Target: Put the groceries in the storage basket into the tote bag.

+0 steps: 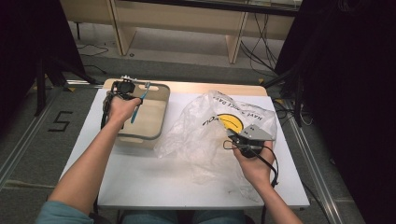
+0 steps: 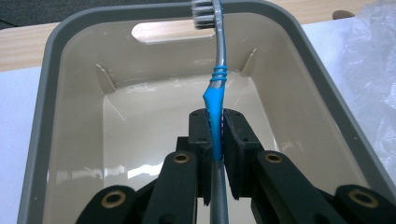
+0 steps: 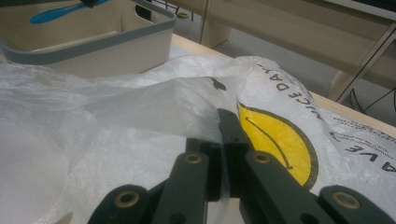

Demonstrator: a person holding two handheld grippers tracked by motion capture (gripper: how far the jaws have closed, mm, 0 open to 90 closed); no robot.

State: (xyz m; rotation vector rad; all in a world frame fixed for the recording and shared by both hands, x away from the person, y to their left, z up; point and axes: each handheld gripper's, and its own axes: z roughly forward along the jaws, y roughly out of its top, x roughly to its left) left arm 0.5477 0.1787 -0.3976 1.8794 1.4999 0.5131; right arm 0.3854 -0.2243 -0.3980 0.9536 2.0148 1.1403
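- Toothbrush, blue and grey, is clamped by its handle in the left gripper, whose jaws are closed tight on it; its bristle head reaches past the far rim of the bin.
- Bin, beige with a grey rim, sits on the white counter and looks empty inside.
- Likely next: lower the brush until it lies near the floor, then release, so it won't bounce.
- Right gripper pinches the plastic bag beside the bin, jaws nearly closed on film.
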